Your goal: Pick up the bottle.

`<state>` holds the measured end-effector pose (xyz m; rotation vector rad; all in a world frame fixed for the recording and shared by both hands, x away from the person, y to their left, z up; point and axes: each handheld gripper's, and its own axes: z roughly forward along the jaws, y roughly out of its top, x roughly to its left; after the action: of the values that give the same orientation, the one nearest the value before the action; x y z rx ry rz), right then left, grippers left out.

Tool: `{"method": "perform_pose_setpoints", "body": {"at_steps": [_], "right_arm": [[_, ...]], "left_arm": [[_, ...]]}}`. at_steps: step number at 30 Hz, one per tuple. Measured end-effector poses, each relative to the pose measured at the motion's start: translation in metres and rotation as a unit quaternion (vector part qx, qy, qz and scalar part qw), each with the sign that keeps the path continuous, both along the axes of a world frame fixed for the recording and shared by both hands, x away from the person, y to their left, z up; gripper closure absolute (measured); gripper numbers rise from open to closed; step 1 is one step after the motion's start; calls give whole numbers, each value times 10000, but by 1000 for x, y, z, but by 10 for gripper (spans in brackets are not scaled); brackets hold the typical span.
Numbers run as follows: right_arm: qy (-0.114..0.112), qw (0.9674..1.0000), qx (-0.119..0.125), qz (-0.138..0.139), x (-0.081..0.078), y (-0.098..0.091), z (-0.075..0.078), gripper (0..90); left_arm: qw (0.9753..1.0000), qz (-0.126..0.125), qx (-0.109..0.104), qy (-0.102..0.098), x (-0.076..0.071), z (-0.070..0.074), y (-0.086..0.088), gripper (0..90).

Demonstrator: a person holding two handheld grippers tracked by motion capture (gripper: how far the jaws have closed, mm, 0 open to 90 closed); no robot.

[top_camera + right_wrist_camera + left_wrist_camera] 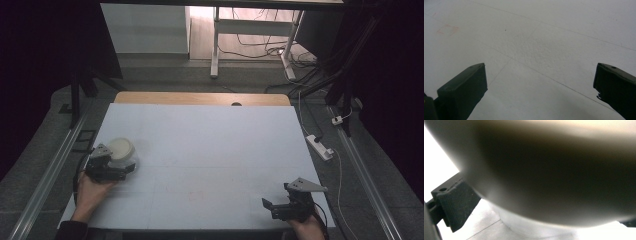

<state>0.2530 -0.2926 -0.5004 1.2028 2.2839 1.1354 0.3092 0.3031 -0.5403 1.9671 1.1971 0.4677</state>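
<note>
White table top [210, 150], wooden strip [200, 98] along far edge at 12 o'clock with small dark hole [236, 104]. Faint seam lines and reddish marks near centre. Round cream bowl-like container [121, 150] resting on surface at 9 o'clock, near left edge.

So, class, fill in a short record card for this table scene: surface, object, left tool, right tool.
surface: white table top
object: round white bowl-like thing, near the table's left edge
left tool: left tool at the bowl, its jaws around it; grip not clear
right tool: right tool open, jaws wide apart over bare table, near the front right corner
</note>
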Motion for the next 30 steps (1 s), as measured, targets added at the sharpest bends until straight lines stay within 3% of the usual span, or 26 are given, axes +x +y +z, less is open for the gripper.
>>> {"method": "perform_pose_setpoints", "body": {"at_steps": [7,16,30], "right_arm": [[2,10000,4,6,0,0,0,0],[-7,10000,-2,20,0,0,0,0],[-8,10000,1,38,0,0,0,0]], "left_arm": [[9999,-100,63,-54,-1,1,-1,70],[9999,-31,145,14,-1,3,-3,77],[10000,-39,53,60,-2,6,-3,78]]}}
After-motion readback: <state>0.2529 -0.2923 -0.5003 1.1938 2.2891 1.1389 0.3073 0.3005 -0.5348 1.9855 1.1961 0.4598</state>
